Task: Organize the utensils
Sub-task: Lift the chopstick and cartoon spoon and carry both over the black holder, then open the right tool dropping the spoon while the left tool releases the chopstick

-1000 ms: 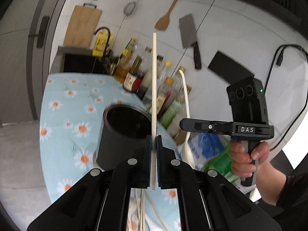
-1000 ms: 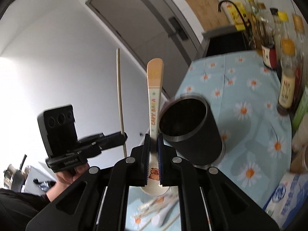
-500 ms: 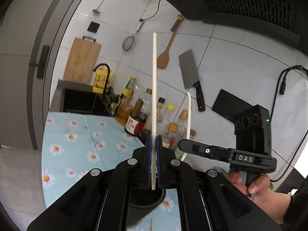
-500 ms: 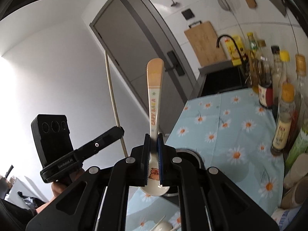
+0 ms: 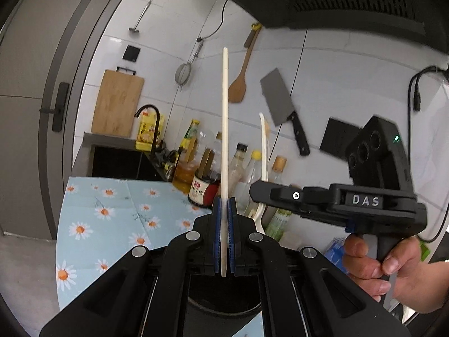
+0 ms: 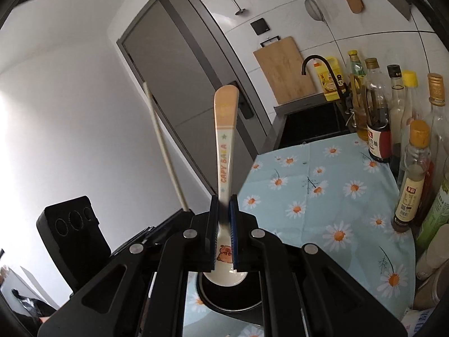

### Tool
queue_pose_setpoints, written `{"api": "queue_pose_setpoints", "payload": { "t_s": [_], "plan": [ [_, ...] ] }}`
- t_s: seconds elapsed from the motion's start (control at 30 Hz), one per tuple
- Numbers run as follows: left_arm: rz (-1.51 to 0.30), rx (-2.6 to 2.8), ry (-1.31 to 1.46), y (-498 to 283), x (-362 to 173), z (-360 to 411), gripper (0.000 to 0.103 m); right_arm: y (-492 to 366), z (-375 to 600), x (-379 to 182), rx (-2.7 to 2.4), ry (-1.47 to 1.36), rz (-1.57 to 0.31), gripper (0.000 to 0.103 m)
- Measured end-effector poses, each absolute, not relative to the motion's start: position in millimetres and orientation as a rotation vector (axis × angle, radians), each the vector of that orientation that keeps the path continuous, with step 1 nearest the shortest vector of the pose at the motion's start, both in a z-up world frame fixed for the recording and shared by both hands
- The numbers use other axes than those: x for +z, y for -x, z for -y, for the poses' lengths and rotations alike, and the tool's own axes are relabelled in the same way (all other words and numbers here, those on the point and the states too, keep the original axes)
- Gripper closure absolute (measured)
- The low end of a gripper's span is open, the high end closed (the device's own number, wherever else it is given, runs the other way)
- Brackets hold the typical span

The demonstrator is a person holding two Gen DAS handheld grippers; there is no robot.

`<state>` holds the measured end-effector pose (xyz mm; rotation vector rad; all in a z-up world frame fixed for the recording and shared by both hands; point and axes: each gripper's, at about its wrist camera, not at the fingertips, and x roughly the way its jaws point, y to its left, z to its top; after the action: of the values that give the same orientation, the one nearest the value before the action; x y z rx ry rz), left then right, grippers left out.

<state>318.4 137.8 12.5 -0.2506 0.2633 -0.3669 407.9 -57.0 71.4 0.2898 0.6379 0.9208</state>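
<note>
My left gripper [image 5: 223, 210] is shut on a pale wooden chopstick [image 5: 225, 129] that stands upright, its lower end over the mouth of the dark cylindrical utensil holder [image 5: 224, 306]. My right gripper [image 6: 224, 207] is shut on a cream cartoon spoon [image 6: 224, 151], handle up, its bowl just above the holder's opening [image 6: 230, 297]. The right gripper [image 5: 256, 192] with the spoon [image 5: 263, 151] also shows in the left wrist view. The left gripper's body [image 6: 75, 238] and chopstick [image 6: 164, 148] show in the right wrist view.
The holder stands on a blue daisy tablecloth [image 6: 331, 196]. Several sauce and oil bottles [image 6: 412, 174] line the wall side. A sink with a black tap [image 5: 148, 129], a cutting board [image 5: 116, 104], a cleaver [image 5: 283, 106] and a wooden spatula [image 5: 240, 84] are behind.
Both grippers have risen and tilted up over the holder, which has slid from beside the fingers to beneath them. Both still hold their utensils.
</note>
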Motion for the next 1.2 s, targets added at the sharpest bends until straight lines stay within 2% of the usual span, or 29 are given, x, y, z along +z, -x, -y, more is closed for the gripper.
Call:
{"api": "queue_pose_setpoints", "payload": {
  "t_s": [0.67,0.7,0.8,1.13,1.17,1.2],
  "plan": [
    [-0.358,-0.329,0.2,-318,-23,-129,0.099,-407,43,30,0.872,-0.245,-0.7,0.094],
    [-0.361,-0.334,0.201,-318,-23,-129,0.099,-407,43,29,0.871,-0.246,-0.705,0.093],
    [-0.37,-0.344,0.194,-317,-23,-127,0.098,-408,44,29,0.868,-0.259,-0.719,0.078],
    [-0.373,-0.324,0.208,-312,-21,-131,0.098,-408,60,41,0.847,-0.313,-0.716,0.077],
    [-0.375,-0.324,0.21,-311,-21,-131,0.097,-407,61,42,0.846,-0.313,-0.715,0.077],
    [-0.382,-0.322,0.215,-311,-20,-132,0.087,-406,62,42,0.844,-0.313,-0.717,0.077]
  ]
}}
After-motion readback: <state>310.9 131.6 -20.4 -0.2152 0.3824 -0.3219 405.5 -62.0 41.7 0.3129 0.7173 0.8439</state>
